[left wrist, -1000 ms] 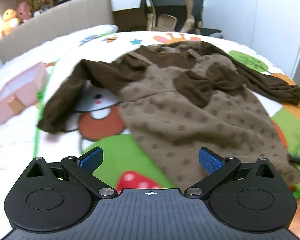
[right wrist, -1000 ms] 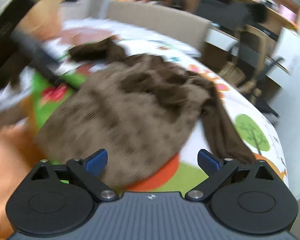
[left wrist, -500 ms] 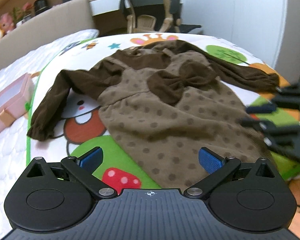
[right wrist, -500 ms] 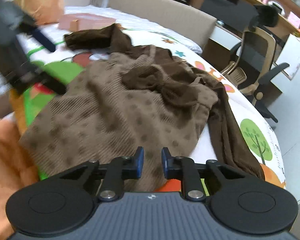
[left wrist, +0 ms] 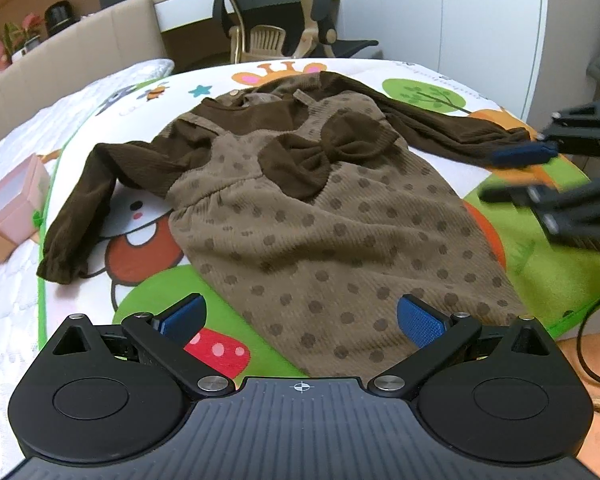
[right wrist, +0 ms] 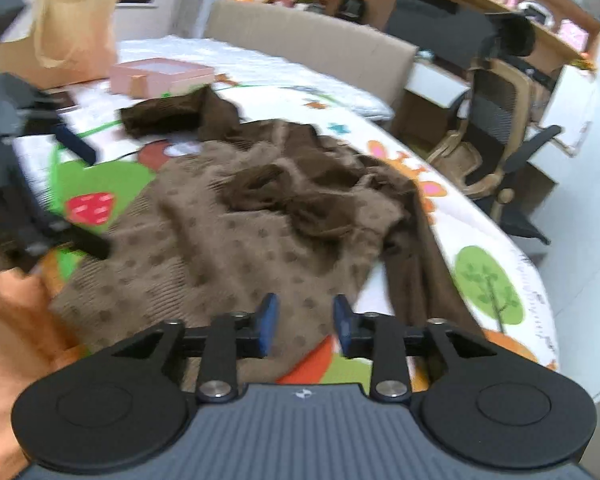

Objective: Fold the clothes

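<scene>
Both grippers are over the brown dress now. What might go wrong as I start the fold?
The dress lies slightly skewed on the printed mat, so a fold may come out crooked. The bulky bow could bunch inside it. The far sleeve trails towards the pink box and may drag.

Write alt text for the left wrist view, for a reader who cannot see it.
A small brown polka-dot dress with dark brown sleeves and a dark bow lies flat, sleeves spread, on a cartoon-print play mat. The left gripper hangs open above its hem; the right gripper sits blurred at the right edge, and a pink box lies left.
</scene>
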`<state>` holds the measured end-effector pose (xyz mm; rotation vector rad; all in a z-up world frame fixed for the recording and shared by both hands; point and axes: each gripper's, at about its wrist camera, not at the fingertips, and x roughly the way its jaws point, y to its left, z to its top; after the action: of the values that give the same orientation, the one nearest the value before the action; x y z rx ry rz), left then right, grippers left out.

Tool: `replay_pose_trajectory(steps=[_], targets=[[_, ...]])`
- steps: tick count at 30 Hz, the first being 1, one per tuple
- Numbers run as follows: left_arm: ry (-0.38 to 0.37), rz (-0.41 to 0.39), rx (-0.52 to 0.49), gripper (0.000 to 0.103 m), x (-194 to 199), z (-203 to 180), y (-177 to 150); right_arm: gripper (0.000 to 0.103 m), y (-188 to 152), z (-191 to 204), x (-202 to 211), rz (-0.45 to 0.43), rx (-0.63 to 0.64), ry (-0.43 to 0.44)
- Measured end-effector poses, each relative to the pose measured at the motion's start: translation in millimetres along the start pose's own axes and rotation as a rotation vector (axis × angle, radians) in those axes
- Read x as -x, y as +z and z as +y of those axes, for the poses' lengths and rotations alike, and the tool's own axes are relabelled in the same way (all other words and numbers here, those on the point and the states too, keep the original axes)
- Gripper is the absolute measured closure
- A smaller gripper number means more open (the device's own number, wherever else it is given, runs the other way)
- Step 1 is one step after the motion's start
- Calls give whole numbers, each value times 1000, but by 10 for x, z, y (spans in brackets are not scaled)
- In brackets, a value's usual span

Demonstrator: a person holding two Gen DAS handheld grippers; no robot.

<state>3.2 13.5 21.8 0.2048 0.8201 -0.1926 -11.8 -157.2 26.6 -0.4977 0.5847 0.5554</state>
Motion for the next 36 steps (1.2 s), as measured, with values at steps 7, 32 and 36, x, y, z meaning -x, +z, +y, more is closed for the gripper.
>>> replay_pose_trajectory(steps=[7, 32, 36], targets=[[-11, 25, 12, 0, -44, -1, 0, 41, -187, 198, 152, 53, 35, 129], [-40, 38, 1, 0, -29, -27, -18, 91, 121, 205, -64, 1, -23, 60], [-54, 38, -41, 0, -50, -101, -33, 91, 245, 39, -55, -34, -59, 29]])
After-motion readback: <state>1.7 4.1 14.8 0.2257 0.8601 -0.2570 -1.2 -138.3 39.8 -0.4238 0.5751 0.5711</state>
